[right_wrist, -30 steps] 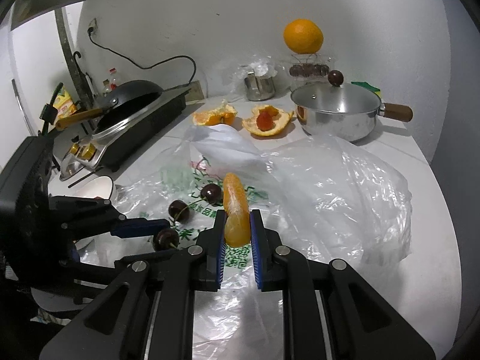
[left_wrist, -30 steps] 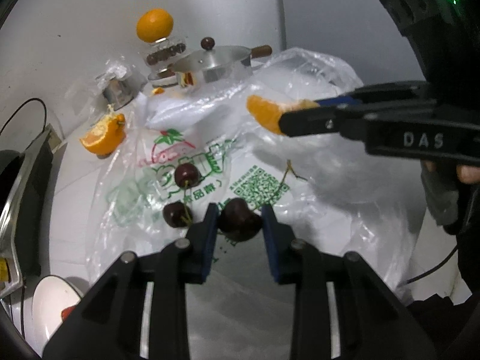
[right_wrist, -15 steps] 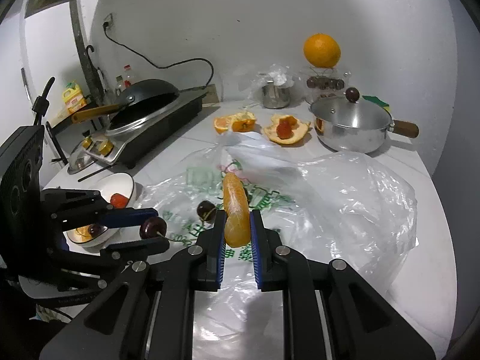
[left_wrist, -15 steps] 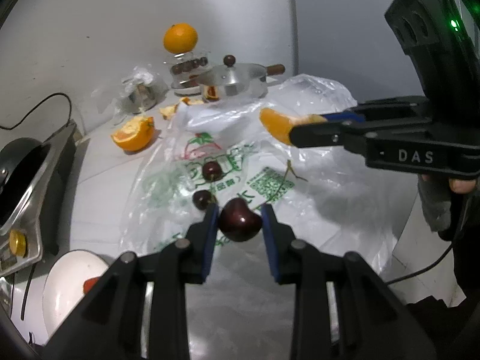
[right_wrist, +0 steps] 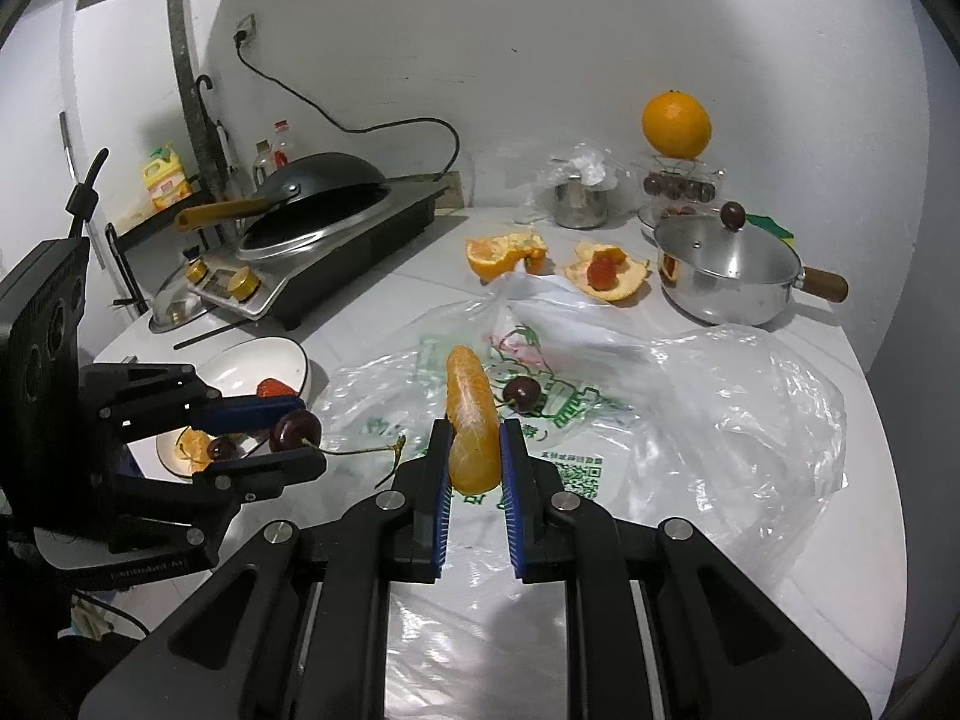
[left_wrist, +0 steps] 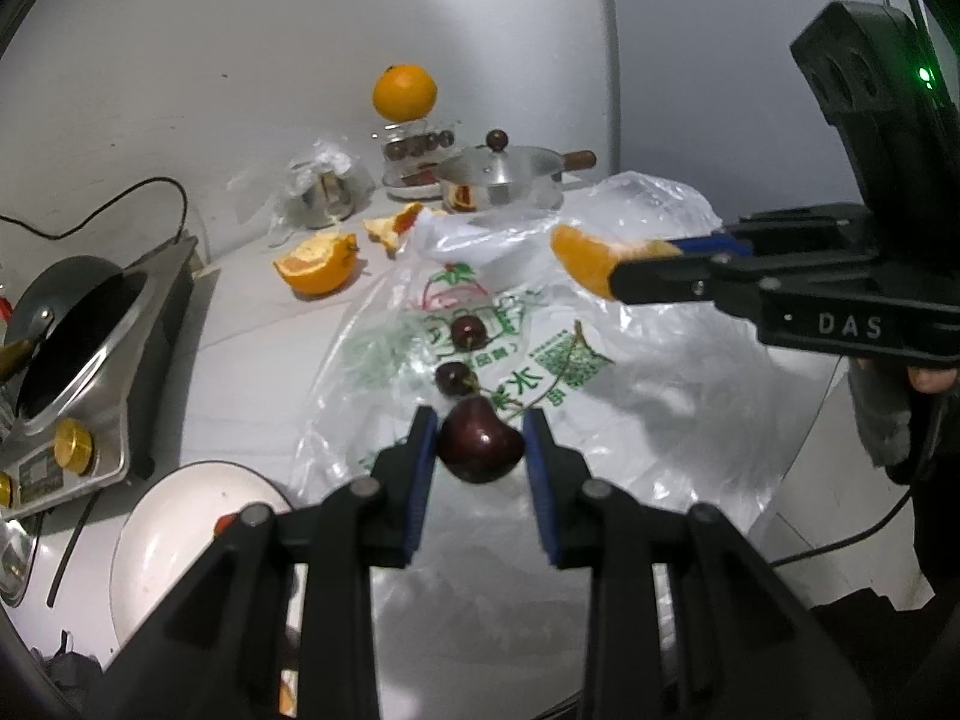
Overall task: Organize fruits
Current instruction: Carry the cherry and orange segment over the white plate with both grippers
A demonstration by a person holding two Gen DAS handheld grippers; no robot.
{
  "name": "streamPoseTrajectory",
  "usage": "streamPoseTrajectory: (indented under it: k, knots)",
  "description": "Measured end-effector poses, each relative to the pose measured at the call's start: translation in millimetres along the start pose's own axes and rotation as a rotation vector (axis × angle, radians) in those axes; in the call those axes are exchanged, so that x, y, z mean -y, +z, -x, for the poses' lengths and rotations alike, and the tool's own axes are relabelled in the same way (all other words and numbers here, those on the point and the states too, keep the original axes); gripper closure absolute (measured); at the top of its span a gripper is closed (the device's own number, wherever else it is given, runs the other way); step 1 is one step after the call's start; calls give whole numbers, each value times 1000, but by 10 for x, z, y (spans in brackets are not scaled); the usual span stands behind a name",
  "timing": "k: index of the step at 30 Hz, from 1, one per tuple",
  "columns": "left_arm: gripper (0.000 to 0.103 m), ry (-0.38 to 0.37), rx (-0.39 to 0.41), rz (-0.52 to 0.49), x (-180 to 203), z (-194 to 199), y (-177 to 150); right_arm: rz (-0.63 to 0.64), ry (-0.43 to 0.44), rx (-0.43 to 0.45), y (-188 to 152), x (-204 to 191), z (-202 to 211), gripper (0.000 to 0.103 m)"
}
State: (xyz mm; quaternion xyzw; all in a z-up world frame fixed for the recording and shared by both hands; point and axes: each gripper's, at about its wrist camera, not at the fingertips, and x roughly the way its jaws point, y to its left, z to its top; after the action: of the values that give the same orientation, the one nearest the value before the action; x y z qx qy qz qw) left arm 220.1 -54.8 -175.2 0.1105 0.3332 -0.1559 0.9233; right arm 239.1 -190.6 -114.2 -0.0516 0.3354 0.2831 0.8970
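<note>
The left hand-held gripper is closed on a dark cherry, lifted clear above the crumpled clear plastic bag spread on the white worktop; the right hand-held gripper is clamped on a peeled orange segment, its long end standing up out of the jaws; in the left wrist view the two tools are well apart, with open air between them over the bag.

The worktop's right edge curves away just past the bag; its near left edge lies by the white bowl; the induction cooker with a black wok crowds the far left side.

A hand on the right tool shows only as a sliver at the picture's edge; the bag's folds blur what lies under them; the print on it is too distorted to read.

The bowl holds one red fruit; a small saucer, half hidden behind the left tool, holds an orange piece and a cherry; two loose cherries lie on the bag; the lidded steel pot is shut; a whole orange sits atop a glass jar of dark fruit; orange peel cradles something red.
</note>
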Motion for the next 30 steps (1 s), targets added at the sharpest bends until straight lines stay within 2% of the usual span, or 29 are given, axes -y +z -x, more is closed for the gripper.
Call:
streamPoseTrajectory:
  k: [12, 30]
  knots:
    - [73, 39, 27, 45, -232, 258, -127, 45, 15, 5, 68, -273, 35, 87]
    - [73, 107, 42, 154, -704, 534, -450, 124, 46, -21, 185, -725, -119, 87]
